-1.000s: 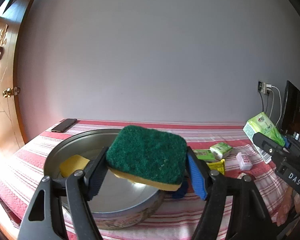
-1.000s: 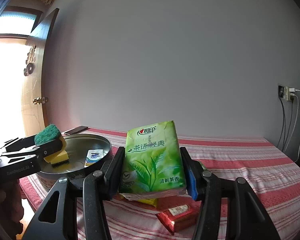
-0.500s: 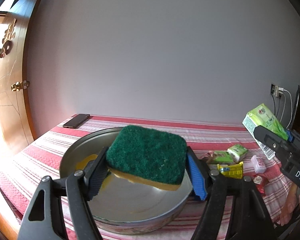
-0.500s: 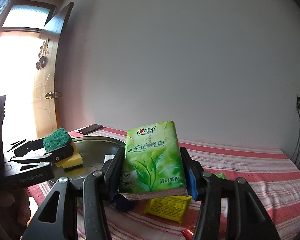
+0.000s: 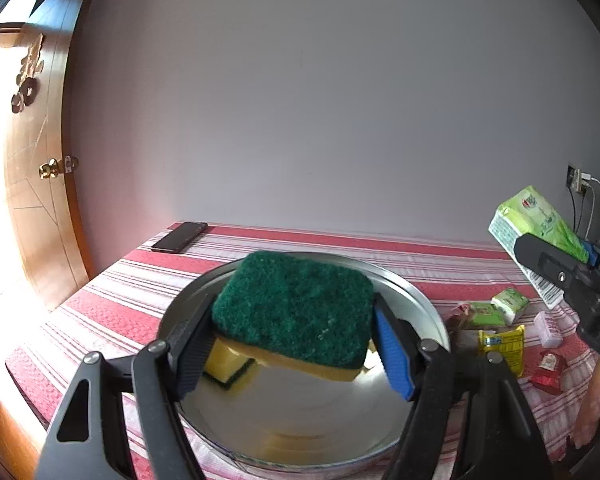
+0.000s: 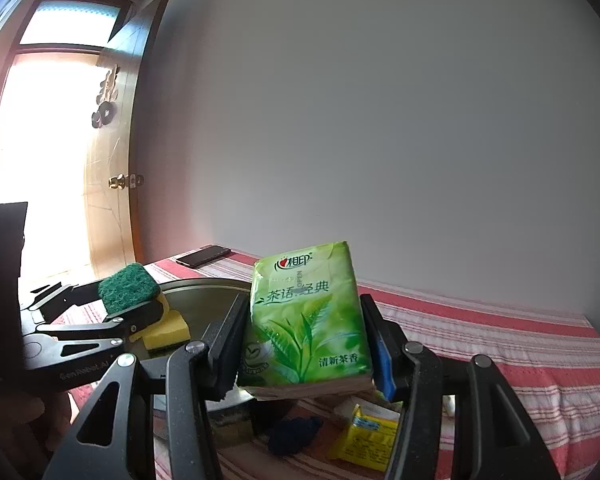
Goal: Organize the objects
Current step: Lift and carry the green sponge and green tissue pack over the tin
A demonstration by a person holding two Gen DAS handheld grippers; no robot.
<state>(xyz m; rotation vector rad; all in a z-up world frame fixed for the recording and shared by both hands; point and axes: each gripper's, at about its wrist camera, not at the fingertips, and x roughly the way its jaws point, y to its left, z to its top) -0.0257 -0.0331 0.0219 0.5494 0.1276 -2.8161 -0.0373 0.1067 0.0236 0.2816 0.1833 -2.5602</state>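
While left hand-held gripper (image 5: 296,344) clamps sponge (image 5: 296,308), pan rim (image 5: 412,292) below.

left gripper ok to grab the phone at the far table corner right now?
Probably not yet. The left gripper is shut on the green sponge, so nothing else fits. The path itself looks open: the phone lies bare beyond the metal basin.

The sponge (image 5: 296,312) is dark green on top and yellow underneath, and it sits over a shiny silver pan (image 5: 300,412). The cloth (image 5: 128,300) under the pan has red and white stripes, and a black phone (image 5: 179,237) lies on it behind the pan. The tissue pack (image 6: 306,316) is light green with darker green leaves, and right of the pan lie a yellow packet (image 5: 502,344) and a red packet (image 5: 548,368).
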